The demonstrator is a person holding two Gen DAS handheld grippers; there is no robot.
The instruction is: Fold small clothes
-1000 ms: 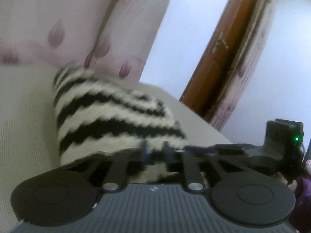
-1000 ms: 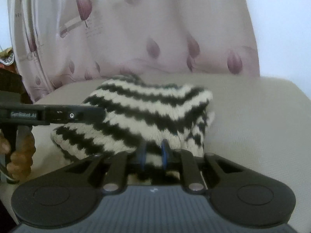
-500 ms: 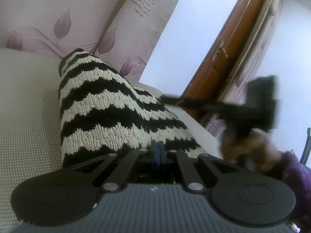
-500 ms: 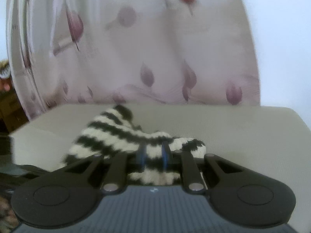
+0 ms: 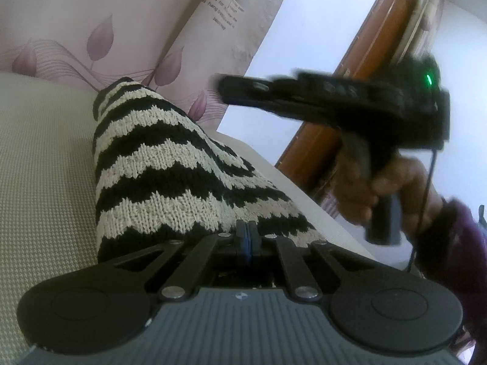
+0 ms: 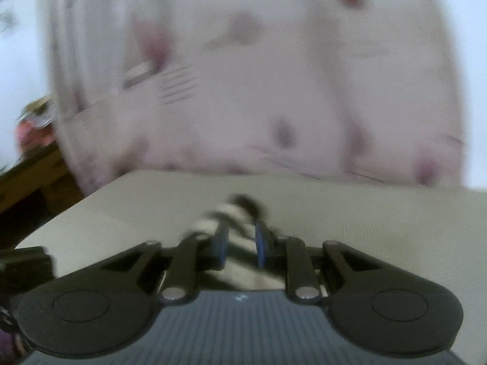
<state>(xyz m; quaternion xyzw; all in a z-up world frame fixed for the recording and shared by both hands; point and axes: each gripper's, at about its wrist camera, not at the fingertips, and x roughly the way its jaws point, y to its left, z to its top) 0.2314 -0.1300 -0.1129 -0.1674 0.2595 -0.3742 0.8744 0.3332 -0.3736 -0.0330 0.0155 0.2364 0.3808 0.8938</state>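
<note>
A small black-and-cream zigzag knit garment (image 5: pixel 170 179) lies on the beige cushion (image 5: pixel 39 164). My left gripper (image 5: pixel 247 231) is shut on the garment's near edge. My right gripper (image 6: pixel 240 240) is open with a gap between its blue pads, and it is raised above the cushion; the garment (image 6: pixel 234 210) shows blurred just beyond and below its fingers. In the left wrist view the right gripper (image 5: pixel 319 100) hangs in the air above the garment's right side, held by a hand (image 5: pixel 380 185).
A pink leaf-print curtain (image 6: pixel 258 76) hangs behind the cushion. A wooden door (image 5: pixel 359 76) stands at the right in the left wrist view. Dark wooden furniture (image 6: pixel 27 182) sits at the left in the right wrist view.
My right gripper has lifted up off the garment and away, blurred with motion. My left gripper closed on the garment's edge and stays there.
</note>
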